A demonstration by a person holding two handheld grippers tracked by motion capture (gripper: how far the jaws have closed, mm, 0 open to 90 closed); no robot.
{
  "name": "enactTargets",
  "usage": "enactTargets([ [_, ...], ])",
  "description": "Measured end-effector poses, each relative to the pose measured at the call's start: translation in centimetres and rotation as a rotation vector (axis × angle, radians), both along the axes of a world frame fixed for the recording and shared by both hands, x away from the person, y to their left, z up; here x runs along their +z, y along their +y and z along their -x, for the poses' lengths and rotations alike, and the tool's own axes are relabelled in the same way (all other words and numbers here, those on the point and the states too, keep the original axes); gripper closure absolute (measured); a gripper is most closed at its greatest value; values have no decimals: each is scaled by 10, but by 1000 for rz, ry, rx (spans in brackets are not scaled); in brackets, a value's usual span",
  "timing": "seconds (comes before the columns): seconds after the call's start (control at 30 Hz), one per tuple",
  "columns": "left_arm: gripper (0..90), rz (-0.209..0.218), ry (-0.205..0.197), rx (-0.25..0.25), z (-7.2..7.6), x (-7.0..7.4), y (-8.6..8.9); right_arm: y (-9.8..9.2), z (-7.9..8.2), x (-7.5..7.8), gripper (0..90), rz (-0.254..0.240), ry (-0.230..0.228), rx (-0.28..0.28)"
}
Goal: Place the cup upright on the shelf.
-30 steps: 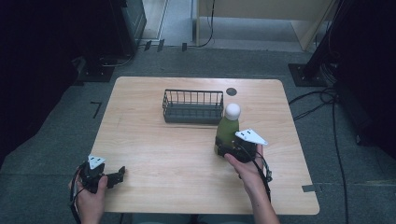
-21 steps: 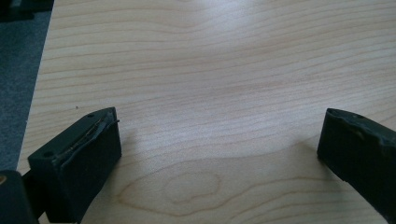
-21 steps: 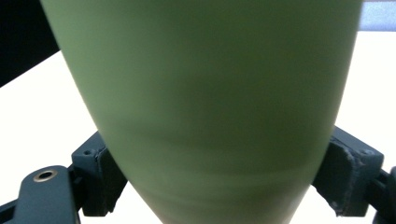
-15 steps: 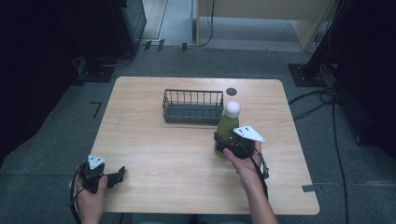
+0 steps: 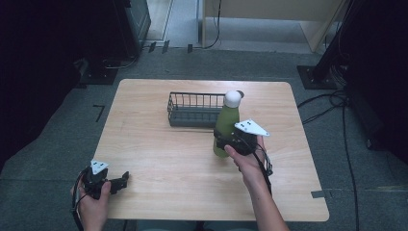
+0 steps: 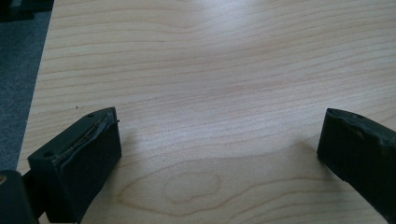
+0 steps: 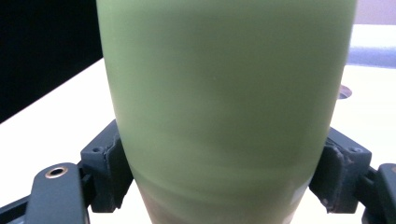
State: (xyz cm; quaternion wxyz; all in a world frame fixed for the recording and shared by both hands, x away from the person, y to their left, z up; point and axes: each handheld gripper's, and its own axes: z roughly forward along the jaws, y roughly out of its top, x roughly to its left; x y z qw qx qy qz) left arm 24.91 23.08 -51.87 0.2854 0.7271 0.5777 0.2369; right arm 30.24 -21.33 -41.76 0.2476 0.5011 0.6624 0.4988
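The right gripper (image 5: 230, 143) pinches the tall green metal bottle (image 5: 226, 126); placing it into the black wire basket (image 5: 192, 109) remains, while the left gripper (image 5: 117, 181) rests spread.

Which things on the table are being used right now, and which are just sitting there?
In use:
- green bottle with a white cap, upright
- right tongs, clamped on the bottle's sides

Just sitting there:
- black wire basket, behind the bottle
- left tongs, open over bare table, holding nothing
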Motion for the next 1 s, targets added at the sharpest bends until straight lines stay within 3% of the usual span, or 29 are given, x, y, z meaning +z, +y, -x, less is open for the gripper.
enactTargets([
  [0.47,1,2,-1,1,0,0,0,27,-14,32,200,12,-38,44],
  [1.0,1,1,2,1,0,0,0,33,-50,68,201,1,-66,-7],
])
